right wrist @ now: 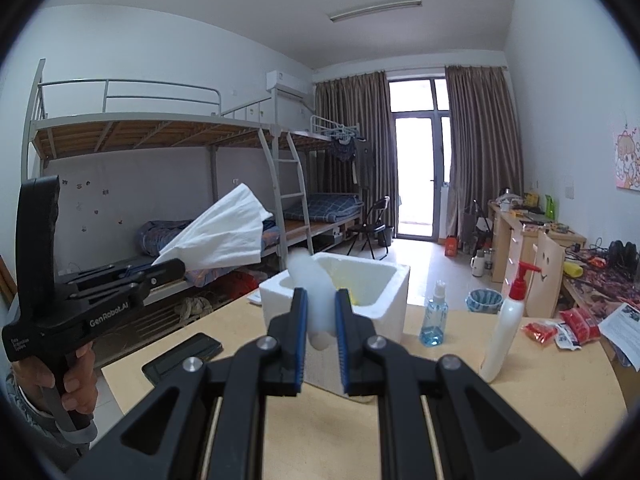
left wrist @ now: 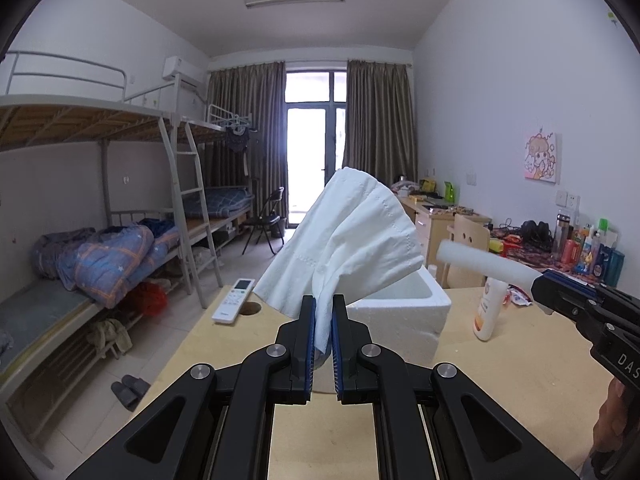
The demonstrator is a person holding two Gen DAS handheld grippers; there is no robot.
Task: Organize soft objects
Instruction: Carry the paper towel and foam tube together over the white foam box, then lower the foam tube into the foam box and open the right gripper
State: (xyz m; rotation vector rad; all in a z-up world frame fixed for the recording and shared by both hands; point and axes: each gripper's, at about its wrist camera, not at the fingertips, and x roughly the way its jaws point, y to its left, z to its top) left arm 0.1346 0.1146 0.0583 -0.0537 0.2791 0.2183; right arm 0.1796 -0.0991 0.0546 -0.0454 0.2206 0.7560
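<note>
Both loads carried in the air on the near side of the white foam box (left wrist: 400,312), which sits open-topped on the tabletop (left wrist: 520,380); box straight ahead of and below both pairs of fingers, so the coming move judged to be forward and down into its open top. Left gripper (left wrist: 323,336) pinched almost shut on a bunched corner of a white paper towel (left wrist: 344,240), the rest of the sheet fanning up and away above the box's near-left edge, limp, with no firm long axis. Right gripper (right wrist: 321,320) closed narrow on a white foam stick (right wrist: 310,280), gripped near one end, the long axis running forward along the fingers and slightly up, the free end hanging over the box rim in the right wrist view. Seen from the left wrist, the same stick (left wrist: 488,264) points leftward toward the box from the right, tip just short of the towel. Right hand judged a little nearer the opening. Something yellow already inside the box, too small to identify. Likely risk: towel draping over the rim rather than dropping in. White pump bottle (right wrist: 504,336) and blue spray bottle (right wrist: 434,320) standing to the right of the box, clear of both paths.
</note>
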